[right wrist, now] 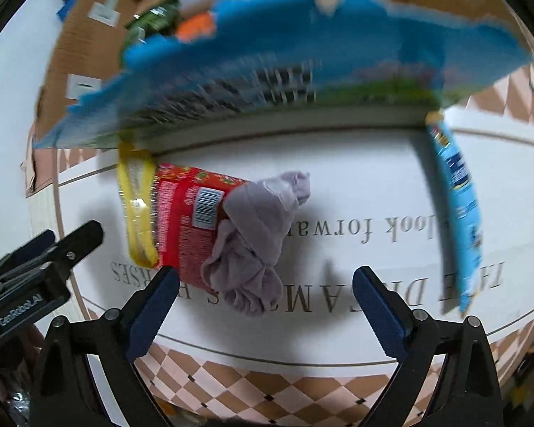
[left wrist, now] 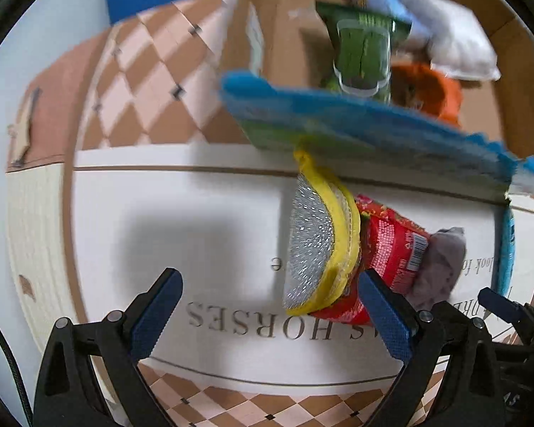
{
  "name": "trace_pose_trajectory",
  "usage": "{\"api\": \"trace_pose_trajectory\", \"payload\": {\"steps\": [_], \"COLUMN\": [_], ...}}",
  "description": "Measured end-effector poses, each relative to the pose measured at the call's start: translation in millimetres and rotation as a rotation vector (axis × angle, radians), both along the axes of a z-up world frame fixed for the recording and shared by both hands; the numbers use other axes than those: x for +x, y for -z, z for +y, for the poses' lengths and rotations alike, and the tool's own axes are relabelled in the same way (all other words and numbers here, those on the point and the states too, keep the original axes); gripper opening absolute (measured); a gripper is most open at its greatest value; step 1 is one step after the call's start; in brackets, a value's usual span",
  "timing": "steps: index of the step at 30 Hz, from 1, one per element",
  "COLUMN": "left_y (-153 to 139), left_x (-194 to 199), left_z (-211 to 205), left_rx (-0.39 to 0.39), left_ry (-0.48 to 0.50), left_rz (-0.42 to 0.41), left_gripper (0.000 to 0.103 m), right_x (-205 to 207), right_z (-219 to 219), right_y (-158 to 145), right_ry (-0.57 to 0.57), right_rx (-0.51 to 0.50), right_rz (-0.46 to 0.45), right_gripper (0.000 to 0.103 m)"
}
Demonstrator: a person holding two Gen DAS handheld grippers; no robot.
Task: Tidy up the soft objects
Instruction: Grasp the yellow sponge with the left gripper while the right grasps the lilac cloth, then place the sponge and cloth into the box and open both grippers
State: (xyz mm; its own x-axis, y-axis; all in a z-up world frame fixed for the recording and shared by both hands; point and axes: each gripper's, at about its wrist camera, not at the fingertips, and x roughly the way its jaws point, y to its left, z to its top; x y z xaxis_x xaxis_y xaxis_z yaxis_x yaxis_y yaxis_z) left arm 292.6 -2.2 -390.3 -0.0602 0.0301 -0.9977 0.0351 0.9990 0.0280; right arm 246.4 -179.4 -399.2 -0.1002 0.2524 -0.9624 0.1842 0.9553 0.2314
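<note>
A blurred blue snack bag point(left wrist: 356, 124) hangs in the air above the white mat, also in the right wrist view point(right wrist: 302, 60); neither gripper holds it. On the mat lie a yellow-rimmed silver scrubber point(left wrist: 317, 245), a red packet point(left wrist: 391, 249) and a lilac cloth point(left wrist: 441, 263). They also show in the right wrist view: scrubber point(right wrist: 139, 206), packet point(right wrist: 185, 220), cloth point(right wrist: 256, 238). A light blue packet point(right wrist: 455, 213) lies at the right. My left gripper point(left wrist: 270, 313) is open and empty beside the scrubber. My right gripper point(right wrist: 267, 313) is open and empty in front of the cloth.
A cardboard box point(left wrist: 284, 35) stands behind the mat, holding a green packet point(left wrist: 363, 49), an orange item point(left wrist: 427, 89) and a white pouch point(left wrist: 452, 35). The white mat with lettering point(left wrist: 195, 249) lies on a checkered surface point(left wrist: 153, 82). The left gripper's body shows in the right wrist view point(right wrist: 35, 277).
</note>
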Motion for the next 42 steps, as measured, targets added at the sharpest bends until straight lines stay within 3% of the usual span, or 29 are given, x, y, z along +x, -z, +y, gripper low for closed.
{"api": "trace_pose_trajectory", "payload": {"steps": [5,14,15,20,22,25,30,35,39,42], "left_y": [29.6,48.0,48.2,48.1,47.9,45.4,16.9,-46.4,-109.3,-140.1], "left_x": [9.4,14.5,13.8,9.9,7.3,0.6,-29.1,-51.6,-35.9,2.1], "left_z": [-6.7,-7.3,-7.9,-7.3,-6.2,-4.0,2.0,1.9,-10.1,-14.0], "left_rx": [-0.021,-0.007,-0.007,-0.004,0.0,-0.006,-0.045,-0.119,-0.182,-0.185], "left_ry": [0.006,0.024,0.028,0.043,0.046,0.036,0.011,0.012,0.043,0.081], "left_rz": [0.056,0.067,0.064,0.079,0.08,0.07,0.018,-0.068,-0.16,-0.214], "left_gripper": [0.101,0.097,0.094,0.05,0.048,0.047,0.046,0.046,0.047,0.047], "right_x": [-3.9,1.5,2.0,2.4,0.8,-2.3,-12.1,-20.2,-15.0,4.7], "right_z": [4.5,12.4,13.3,18.0,18.9,23.2,23.3,16.2,4.5,-5.8], "right_y": [18.0,34.1,35.1,42.1,45.2,45.6,28.4,-26.5,-86.3,-133.1], "right_ry": [0.012,-0.003,-0.006,0.003,0.013,0.001,-0.018,-0.052,-0.062,-0.06], "right_rx": [0.002,-0.005,-0.006,0.009,0.035,0.028,0.024,0.062,0.089,0.099], "right_rz": [0.021,0.046,0.048,0.072,0.09,0.096,0.065,-0.018,-0.116,-0.198], "right_gripper": [0.096,0.092,0.088,0.065,0.048,0.036,0.032,0.032,0.032,0.032]}}
